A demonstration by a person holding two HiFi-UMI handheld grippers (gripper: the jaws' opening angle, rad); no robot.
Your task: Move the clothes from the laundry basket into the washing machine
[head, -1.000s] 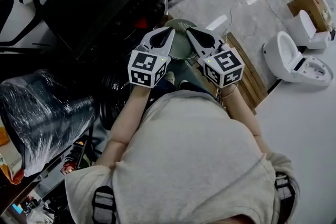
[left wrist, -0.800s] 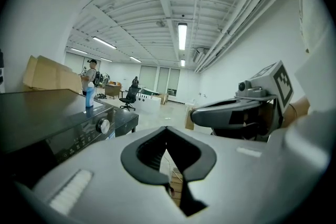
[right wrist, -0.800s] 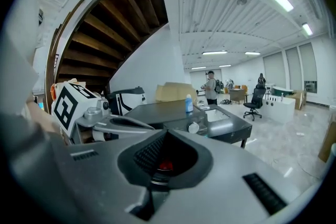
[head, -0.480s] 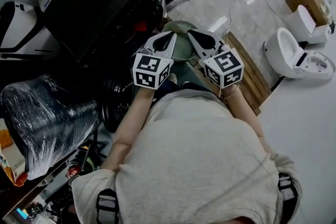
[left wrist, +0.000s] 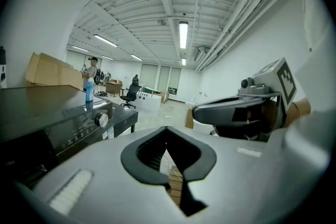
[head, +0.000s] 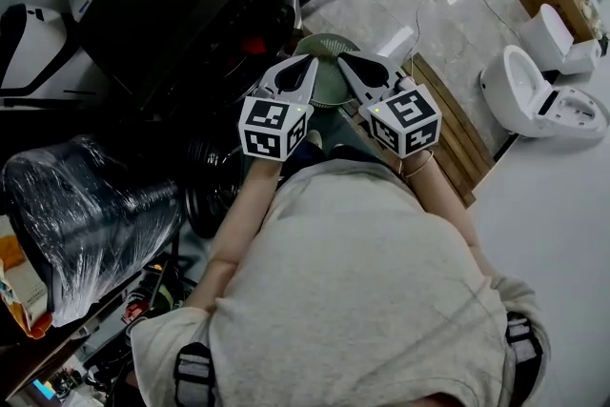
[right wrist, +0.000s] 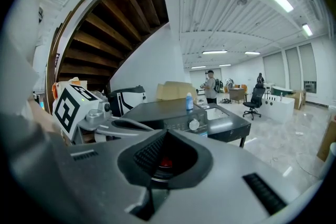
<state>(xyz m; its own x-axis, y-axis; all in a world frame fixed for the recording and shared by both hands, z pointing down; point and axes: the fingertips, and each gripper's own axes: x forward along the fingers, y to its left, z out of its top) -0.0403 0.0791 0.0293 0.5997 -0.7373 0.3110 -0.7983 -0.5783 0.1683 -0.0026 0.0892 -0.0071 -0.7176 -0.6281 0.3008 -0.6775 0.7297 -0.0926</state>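
Stillness since a second ago: left tongs and right tongs stay shut and empty over the green laundry basket (no clothes discernible) beside the dark washing machine, so no transfer appears under way.

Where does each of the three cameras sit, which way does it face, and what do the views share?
Head view: on the person's head, looking steeply down over shirt and forearms to the left tongs and right tongs, both shut.
Left gripper view: on the left tongs, facing out along them; right tongs show at right.
Right gripper view: on the right tongs, facing the washing machine; left tongs show at left.
Shared: both gripper views show the washing machine, blue bottle on top.
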